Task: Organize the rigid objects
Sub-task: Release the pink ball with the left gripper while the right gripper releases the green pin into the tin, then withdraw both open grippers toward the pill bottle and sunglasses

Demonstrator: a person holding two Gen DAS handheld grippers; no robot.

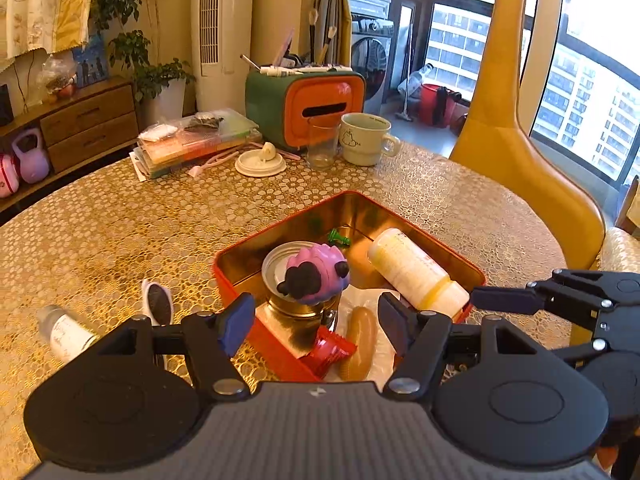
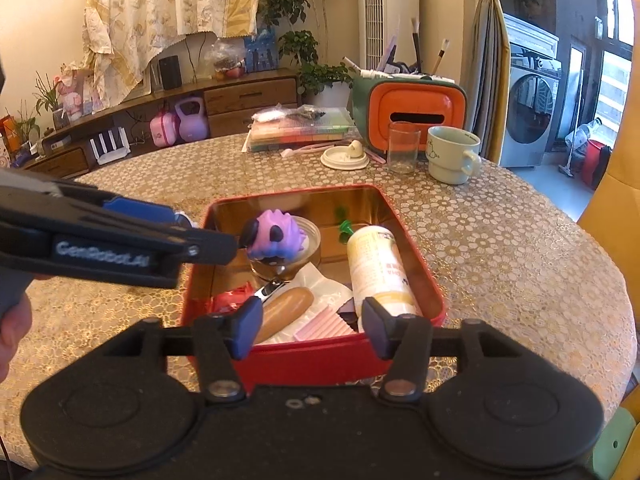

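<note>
Both the left claw (image 1: pixel 316 322) and right claw (image 2: pixel 312 326) are held half-open, empty; the small bottle (image 1: pixel 66 334) left on the tabletop (image 1: pixel 120 220) is judged light, slippery, best gripped mid-body.

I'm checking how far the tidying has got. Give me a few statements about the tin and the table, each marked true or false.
1. The purple toy sits on the round can inside the red tin. True.
2. The white bottle stands upright in the tin. False: it lies on its side.
3. A small bottle lies on the table outside the tin. True.
4. The left hand-held gripper is clamped on the toy. False: its jaws are open and empty.
5. The mug is inside the tin. False: it stands beside a glass.
</note>
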